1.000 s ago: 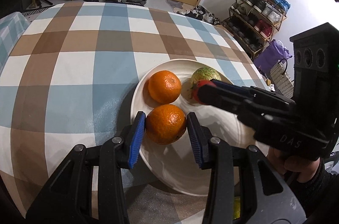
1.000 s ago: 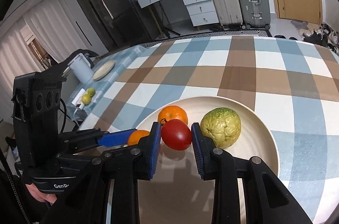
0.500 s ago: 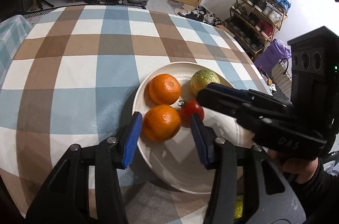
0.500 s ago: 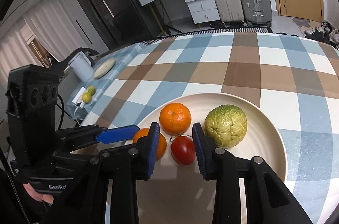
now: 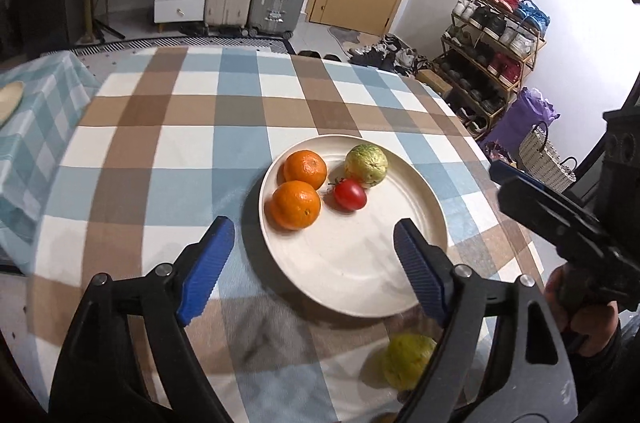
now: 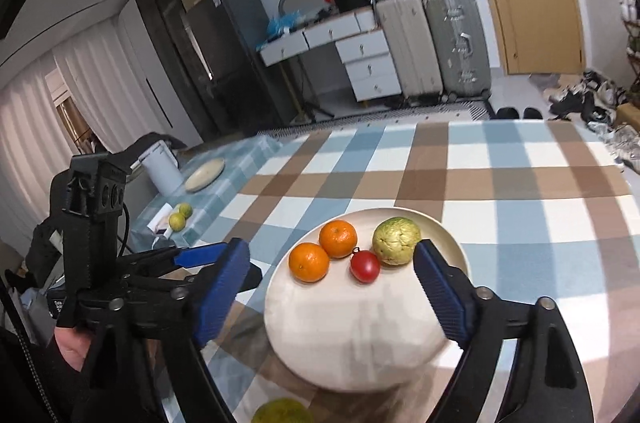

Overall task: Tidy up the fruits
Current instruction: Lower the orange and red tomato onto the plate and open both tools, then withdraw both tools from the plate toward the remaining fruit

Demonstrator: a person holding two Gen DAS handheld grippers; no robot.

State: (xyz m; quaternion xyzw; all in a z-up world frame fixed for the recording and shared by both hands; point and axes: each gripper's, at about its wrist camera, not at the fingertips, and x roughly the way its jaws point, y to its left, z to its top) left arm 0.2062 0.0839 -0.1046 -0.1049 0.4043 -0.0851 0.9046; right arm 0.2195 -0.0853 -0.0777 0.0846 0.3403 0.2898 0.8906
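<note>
A cream plate on the checked tablecloth holds two oranges, a red tomato and a bumpy green fruit. My left gripper is open and empty, above the plate's near edge. My right gripper is open and empty, above the plate's near half. A yellow-green fruit lies on the cloth in front of the plate.
The right gripper's body shows at the right of the left wrist view. A side table at the left holds two small green fruits, a white jug and a plate. Suitcases and drawers stand behind.
Both grippers opened wide and pulled back and up from the plate. The left let go of the near orange; the right let go of the tomato, which now rests on the plate.
</note>
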